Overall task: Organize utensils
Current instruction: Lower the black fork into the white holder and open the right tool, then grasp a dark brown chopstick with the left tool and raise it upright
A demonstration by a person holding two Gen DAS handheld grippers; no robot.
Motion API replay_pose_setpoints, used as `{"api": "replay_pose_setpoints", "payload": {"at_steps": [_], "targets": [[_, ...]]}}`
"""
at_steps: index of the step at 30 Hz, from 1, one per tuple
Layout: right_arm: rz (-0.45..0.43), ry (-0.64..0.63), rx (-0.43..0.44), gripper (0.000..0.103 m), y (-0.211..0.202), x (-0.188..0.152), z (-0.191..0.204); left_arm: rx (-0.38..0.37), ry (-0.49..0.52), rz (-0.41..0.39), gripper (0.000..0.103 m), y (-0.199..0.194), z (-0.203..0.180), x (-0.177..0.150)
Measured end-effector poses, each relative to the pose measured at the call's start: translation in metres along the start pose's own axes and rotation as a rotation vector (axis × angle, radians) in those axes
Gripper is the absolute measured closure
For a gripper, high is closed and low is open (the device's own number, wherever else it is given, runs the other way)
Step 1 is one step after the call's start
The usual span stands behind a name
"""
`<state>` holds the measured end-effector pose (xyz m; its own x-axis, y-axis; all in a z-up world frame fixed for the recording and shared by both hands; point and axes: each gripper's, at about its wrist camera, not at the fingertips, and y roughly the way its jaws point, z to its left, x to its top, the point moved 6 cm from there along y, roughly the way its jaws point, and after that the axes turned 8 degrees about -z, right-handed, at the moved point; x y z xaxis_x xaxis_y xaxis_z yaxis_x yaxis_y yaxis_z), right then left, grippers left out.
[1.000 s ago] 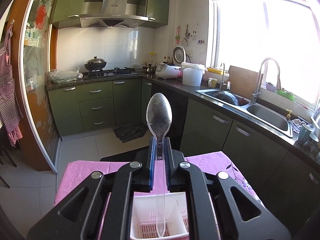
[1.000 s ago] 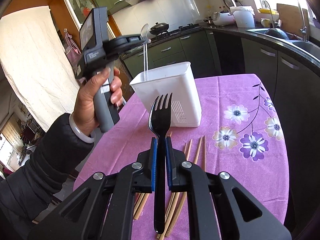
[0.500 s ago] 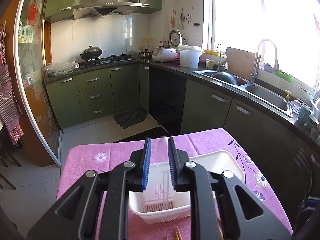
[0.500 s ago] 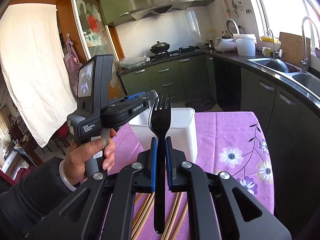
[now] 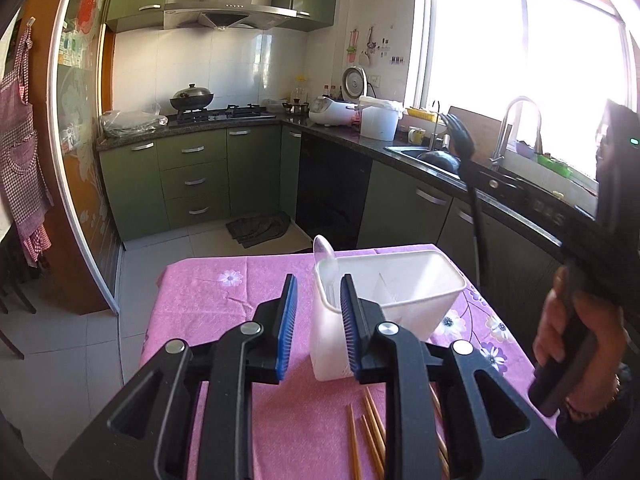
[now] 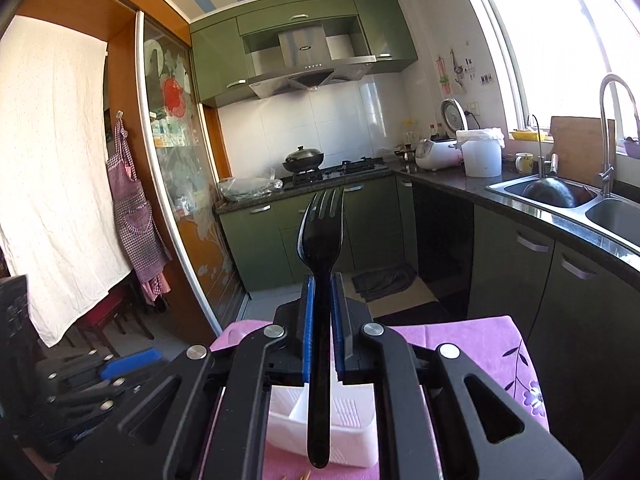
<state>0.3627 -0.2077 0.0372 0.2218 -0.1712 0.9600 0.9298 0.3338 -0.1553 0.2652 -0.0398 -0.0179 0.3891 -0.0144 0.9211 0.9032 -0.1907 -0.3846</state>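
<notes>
A white divided caddy (image 5: 400, 292) stands on the purple flowered tablecloth (image 5: 224, 292). A clear plastic spoon (image 5: 325, 255) stands upright in its left compartment. My left gripper (image 5: 318, 280) hovers just in front of the caddy's near-left corner, its jaws opening with nothing gripped between the blue pads. My right gripper (image 6: 322, 280) is shut on a black plastic fork (image 6: 320, 236), tines up, above the caddy (image 6: 352, 436). In the left wrist view the fork (image 5: 460, 140) hangs over the caddy's right side, with a hand (image 5: 568, 340) on the right gripper's handle.
Several wooden chopsticks (image 5: 370, 424) lie on the cloth in front of the caddy. My left gripper (image 6: 120, 364) shows low at the left of the right wrist view. Green cabinets (image 5: 192, 184) and a counter with a sink (image 6: 560, 192) stand behind the table.
The left gripper let go of the clear spoon, which now stands in the caddy, then opened and drew back. The right gripper rose with the fork to above the caddy.
</notes>
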Motion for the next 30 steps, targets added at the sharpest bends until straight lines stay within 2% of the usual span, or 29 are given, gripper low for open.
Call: {"api": "replay_pose_setpoints", "payload": {"at_steps": [5,12,21,25,30], "targets": [[0.002,0.007,-0.028,0.094,0.039,-0.006,-0.009,-0.024,-0.006,0.004,0.081,-0.022,0.005,-0.007],[0.019,-0.03,-0.058,0.094,0.053,-0.031,-0.015,-0.054,-0.016,0.024,0.081,-0.026,-0.001,-0.008],[0.036,-0.06,-0.055,0.093,0.029,-0.06,-0.014,-0.071,-0.013,0.029,0.079,-0.026,-0.009,-0.01],[0.02,-0.048,-0.047,0.093,0.009,-0.055,-0.013,-0.074,-0.008,0.025,0.079,-0.029,-0.012,-0.009],[0.009,-0.085,-0.051,0.092,-0.039,-0.044,-0.007,-0.071,-0.001,0.049,0.079,-0.032,-0.017,-0.016]]}}
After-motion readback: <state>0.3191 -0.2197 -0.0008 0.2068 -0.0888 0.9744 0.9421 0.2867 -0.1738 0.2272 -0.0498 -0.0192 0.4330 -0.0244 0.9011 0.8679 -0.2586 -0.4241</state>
